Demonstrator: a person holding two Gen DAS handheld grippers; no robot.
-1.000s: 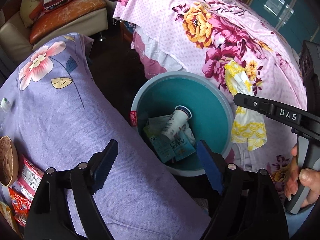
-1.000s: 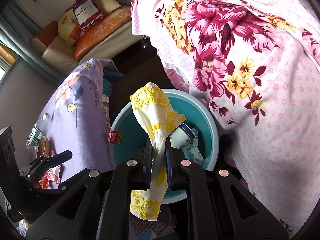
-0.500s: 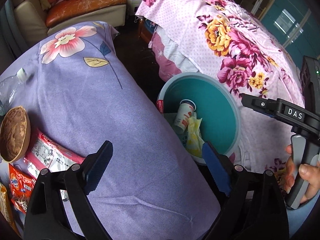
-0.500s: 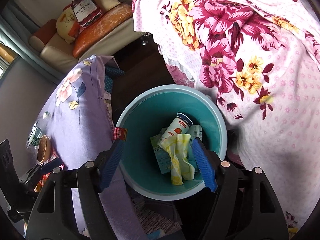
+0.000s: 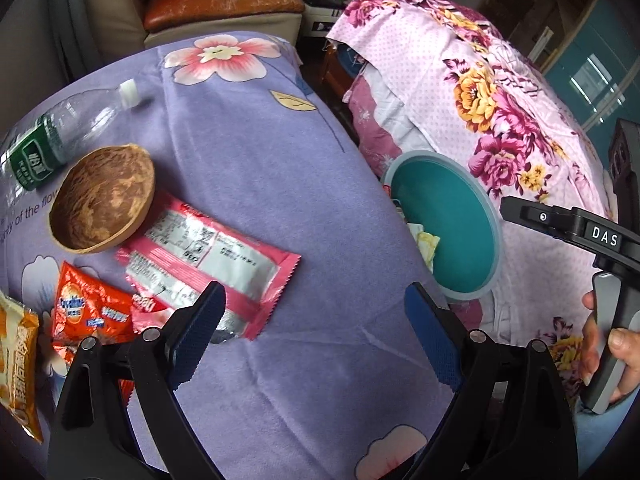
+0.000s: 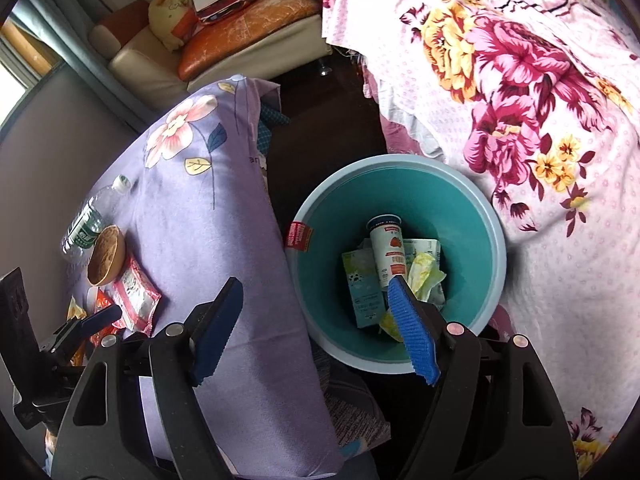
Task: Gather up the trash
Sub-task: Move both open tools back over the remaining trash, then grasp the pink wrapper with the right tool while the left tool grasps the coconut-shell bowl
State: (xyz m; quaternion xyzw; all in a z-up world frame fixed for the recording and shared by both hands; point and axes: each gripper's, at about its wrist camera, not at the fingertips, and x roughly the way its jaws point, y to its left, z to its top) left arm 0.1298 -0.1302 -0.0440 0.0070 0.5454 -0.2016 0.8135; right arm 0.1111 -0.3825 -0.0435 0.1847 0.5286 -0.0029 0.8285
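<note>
Inside the bin [image 6: 472,216], the yellow wrapper [image 6: 426,276] now lies dropped; right hand-held gripper [image 6: 312,332] is opening, empty. Left hand-held gripper [image 5: 316,332], spread, has shifted over the counter [image 5: 320,208].

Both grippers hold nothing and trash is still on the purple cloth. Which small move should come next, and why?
Probably lower the left gripper onto the pink wrapper and close on it. Its jaws are open with nothing between them, and the wrapper lies flat just ahead of its left finger. The right gripper is opening, empty, by the teal bin, where the yellow wrapper already lies.
</note>
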